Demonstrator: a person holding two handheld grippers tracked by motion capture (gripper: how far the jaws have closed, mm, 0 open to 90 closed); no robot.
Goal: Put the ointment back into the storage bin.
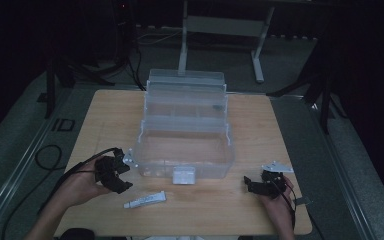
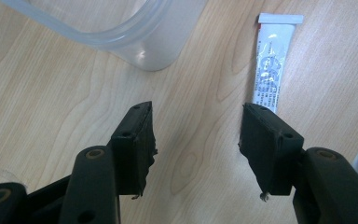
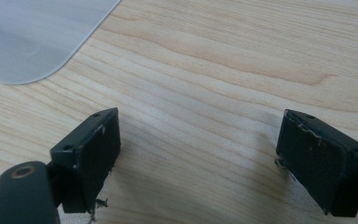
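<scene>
A small white tube, flat-crimped at one end, is laid near the table's front edge. A clear plastic organizer box is placed behind it. The left gripper and right gripper are held wide open, empty.

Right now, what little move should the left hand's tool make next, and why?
Probably ease the left gripper forward and toward the small white tube, so the tube ends up between its jaws. They stand open with nothing between them, and the tube lies flat on the table just beyond one jaw, near the clear box.
</scene>
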